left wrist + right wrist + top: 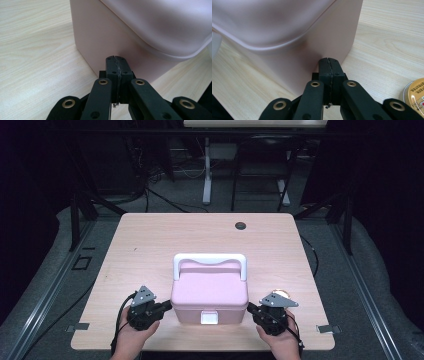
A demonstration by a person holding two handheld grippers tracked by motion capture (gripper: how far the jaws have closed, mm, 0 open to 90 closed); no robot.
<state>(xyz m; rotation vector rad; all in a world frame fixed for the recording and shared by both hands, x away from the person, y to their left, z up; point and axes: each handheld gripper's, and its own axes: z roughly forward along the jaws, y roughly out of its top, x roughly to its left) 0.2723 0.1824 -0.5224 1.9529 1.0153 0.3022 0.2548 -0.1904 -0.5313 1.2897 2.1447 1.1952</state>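
High view showed a pink box (210, 292) standing on the near half of a light wooden table (150, 245), roughly centred between the two sides and close to the front edge. The box was rectangular with rounded corners, pale pink and matt, and carried a slightly domed lid of the same colour whose rim overhung the body. A white carrying handle (210, 260) arched across the far side of the lid, and a white latch (209, 317) sat in the middle of the front face, lying flat against it. The left gripper (167, 306) was held at the box's near left corner and the right gripper (250, 308) at its near right corner, each in a hand entering from the bottom edge. In the left gripper view the black jaws were pressed together with nothing between them, their tips at or just short of the lower wall of the box (105, 37) below the lid rim; contact could not be confirmed. The right gripper view showed the same arrangement mirrored: jaws together, empty, tips against or just beside the box wall (312, 50) near its corner. A round gold tin (415, 93) lay on the table just beside the right gripper, apart from the box.
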